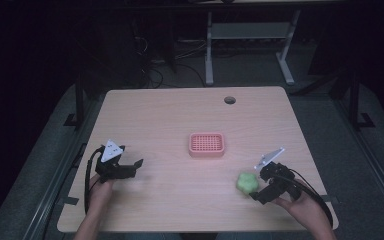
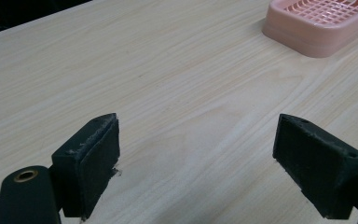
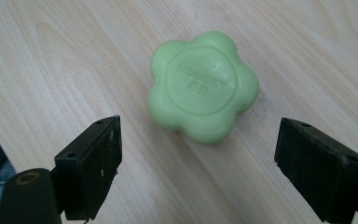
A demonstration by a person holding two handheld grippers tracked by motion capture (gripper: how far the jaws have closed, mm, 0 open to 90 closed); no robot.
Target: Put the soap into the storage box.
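Overhead, a pink soap dish [image 1: 206, 144] is seen mid-bench [image 1: 180, 107], with a green flower-shaped soap [image 1: 247, 183] near it toward the right hand-held gripper [image 1: 263, 185]. The left hand-held gripper [image 2: 198, 154] is held wide open over bare wood. The right hand-held gripper [image 3: 198, 156] is likewise spread, the soap [image 3: 203, 85] lying just ahead, untouched.

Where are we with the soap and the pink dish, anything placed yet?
Nothing placed yet: the pink dish sits empty mid-table. In hand: the right gripper is open, jaws either side of the green flower-shaped soap but short of it; the soap lies flat on the table. The left gripper is open, idle. Left, probably: grasp, carry, set down.
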